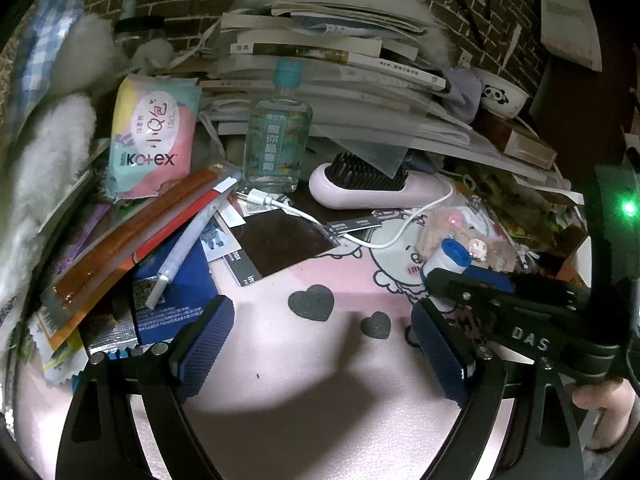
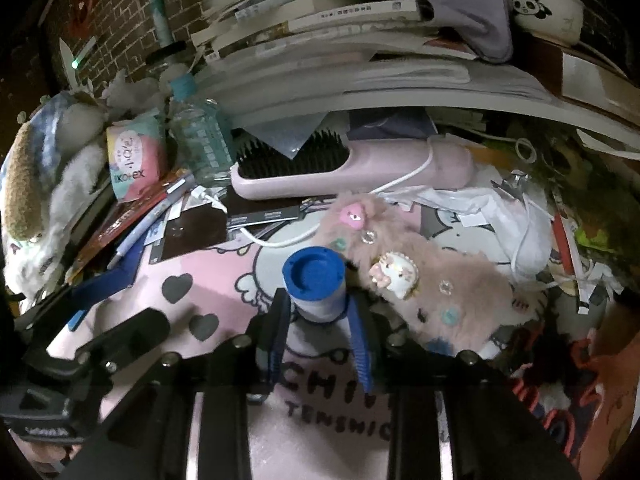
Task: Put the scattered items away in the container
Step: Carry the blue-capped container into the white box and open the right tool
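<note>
Small white cylindrical bottle with blue cap [image 2: 314, 280], clamped between blue pads of right hand-held gripper [image 2: 320, 322], cap pointing away toward 12 o'clock, raised above pink mat, fluffy pink pouch [image 2: 420, 276] at 2 o'clock.

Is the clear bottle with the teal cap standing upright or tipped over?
Upright. The bottle stands on its base beside the pink hairbrush, teal cap on top, label text reading vertically. The right wrist view shows it standing too.
</note>
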Tool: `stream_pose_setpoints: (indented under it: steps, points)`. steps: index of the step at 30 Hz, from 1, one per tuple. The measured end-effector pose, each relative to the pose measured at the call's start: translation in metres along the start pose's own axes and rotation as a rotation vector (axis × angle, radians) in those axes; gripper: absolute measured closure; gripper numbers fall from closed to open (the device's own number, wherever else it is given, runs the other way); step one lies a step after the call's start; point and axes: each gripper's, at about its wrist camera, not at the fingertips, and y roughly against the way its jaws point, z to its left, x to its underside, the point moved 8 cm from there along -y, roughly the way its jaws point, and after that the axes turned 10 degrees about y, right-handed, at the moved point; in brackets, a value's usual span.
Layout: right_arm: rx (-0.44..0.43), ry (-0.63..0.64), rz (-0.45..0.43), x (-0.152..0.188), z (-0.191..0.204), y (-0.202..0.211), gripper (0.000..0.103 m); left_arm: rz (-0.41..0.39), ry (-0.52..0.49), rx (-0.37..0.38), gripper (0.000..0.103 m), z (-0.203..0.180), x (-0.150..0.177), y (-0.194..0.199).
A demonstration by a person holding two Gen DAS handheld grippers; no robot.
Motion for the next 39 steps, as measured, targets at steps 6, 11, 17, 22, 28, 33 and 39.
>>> stream_pose_setpoints:
  steps: [6, 11, 17, 22, 28, 33, 39]
  points:
    - [-0.006, 0.007, -0.008, -0.003, 0.002, -0.001, 0.078, -0.001, -0.001, 0.002, 0.014, -0.001, 0.0, 0.0]
    - [0.003, 0.028, -0.035, -0.002, 0.006, 0.007, 0.078, 0.0, 0.0, 0.004, 0.014, -0.001, 0.001, 0.0]
    - [-0.01, 0.074, -0.088, -0.003, 0.02, 0.035, 0.078, 0.007, 0.004, 0.003, 0.014, -0.002, 0.003, 0.0]
    - [-0.022, 0.136, -0.164, -0.011, 0.039, 0.076, 0.078, 0.016, 0.015, 0.001, 0.014, 0.001, 0.003, -0.001]
    - [-0.045, 0.171, -0.214, -0.009, 0.044, 0.123, 0.078, 0.026, 0.024, -0.004, 0.014, 0.003, 0.002, -0.002]
    - [0.0, 0.156, -0.267, -0.006, 0.016, 0.165, 0.078, 0.028, 0.027, -0.007, 0.014, 0.003, 0.002, -0.002]
    - [0.128, 0.099, -0.289, 0.001, -0.046, 0.209, 0.078, 0.028, 0.028, -0.006, 0.014, 0.003, 0.002, -0.002]
